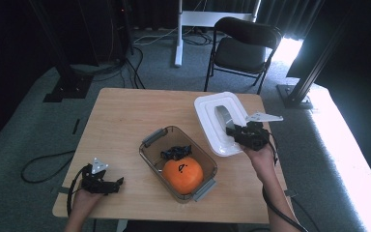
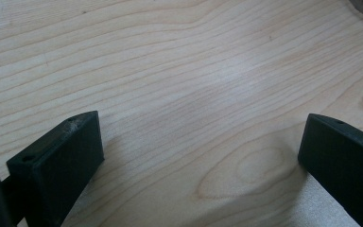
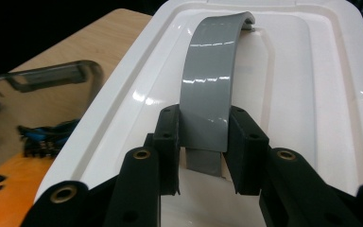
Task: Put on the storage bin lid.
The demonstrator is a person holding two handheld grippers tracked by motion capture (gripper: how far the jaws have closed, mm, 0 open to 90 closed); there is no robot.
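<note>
A white box lid (image 1: 211,115) (image 3: 312,85) with a grey arched handle (image 1: 222,115) (image 3: 208,80) hangs tilted above the table's right side. My right gripper (image 1: 233,129) (image 3: 202,151) is shut on that handle near its lower end. Left of the lid stands a clear plastic box (image 1: 149,152) (image 3: 47,80) holding an orange ball (image 1: 182,175) (image 3: 9,194) with a black mark and a small black and blue object (image 1: 175,152) (image 3: 45,137). My left gripper (image 1: 117,183) (image 2: 201,151) rests open at the table's front left, with bare wood between its jaws.
The wooden table (image 1: 121,121) has free room at its back left. A black folding chair (image 1: 244,46) and a white desk leg (image 1: 178,34) stand behind it on the grey carpet. Black frame posts (image 1: 314,67) flank the table.
</note>
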